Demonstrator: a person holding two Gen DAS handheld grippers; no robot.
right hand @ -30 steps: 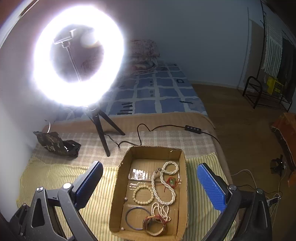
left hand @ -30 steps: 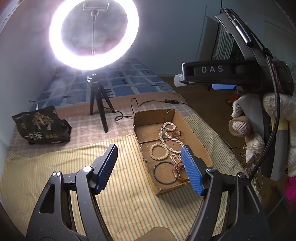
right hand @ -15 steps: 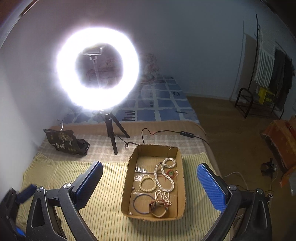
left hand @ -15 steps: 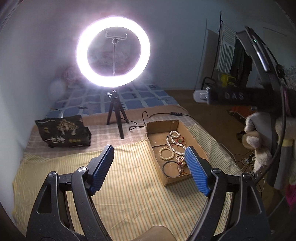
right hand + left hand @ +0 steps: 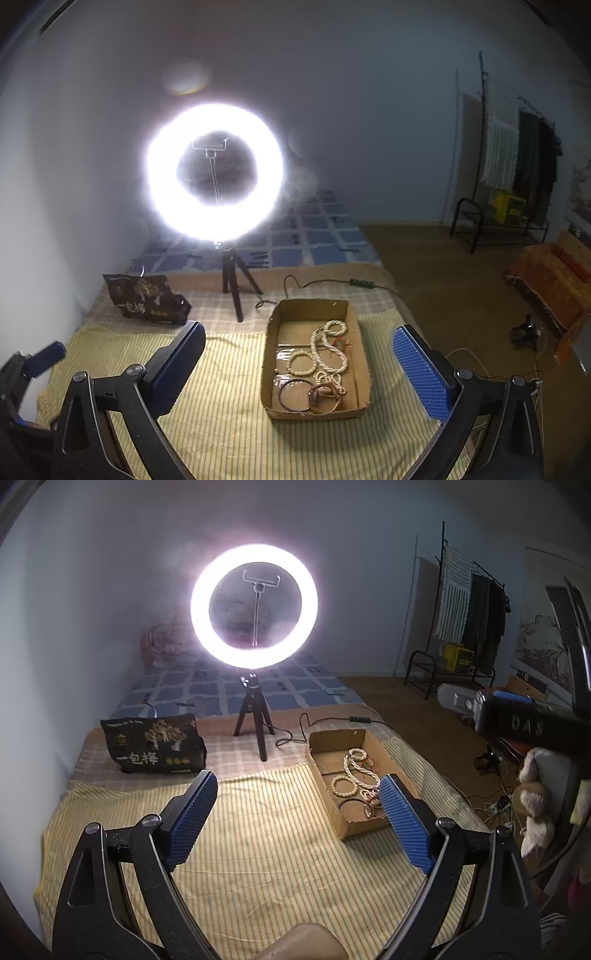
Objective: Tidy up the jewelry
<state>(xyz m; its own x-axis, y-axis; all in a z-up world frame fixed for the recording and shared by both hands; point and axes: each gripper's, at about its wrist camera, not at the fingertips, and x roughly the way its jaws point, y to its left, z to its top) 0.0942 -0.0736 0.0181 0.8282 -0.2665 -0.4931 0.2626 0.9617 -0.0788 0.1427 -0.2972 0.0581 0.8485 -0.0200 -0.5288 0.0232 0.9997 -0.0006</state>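
A shallow cardboard box [image 5: 317,411] lies on the yellow striped cloth. It holds a long pale bead necklace [image 5: 325,347], a pale bead bracelet [image 5: 301,363], a dark bangle [image 5: 293,393] and a brown bracelet [image 5: 325,395]. My right gripper [image 5: 298,328] hovers well back from the box, open and empty. In the left wrist view the box [image 5: 364,827] sits right of centre, partly behind the right finger. My left gripper [image 5: 297,779] hangs over bare cloth, its jaws opening with nothing between them. Its blue tip [image 5: 44,354] shows at the far left of the right wrist view.
A lit ring light on a black tripod [image 5: 255,716] stands behind the box, its cable [image 5: 332,718] trailing right. A black snack bag [image 5: 153,744] sits at the back left. The bed edge, a plush toy [image 5: 535,794] and floor clutter lie to the right.
Both grippers have drawn back and up from the box, which now looks smaller and farther. The left jaws stand wider apart than before.
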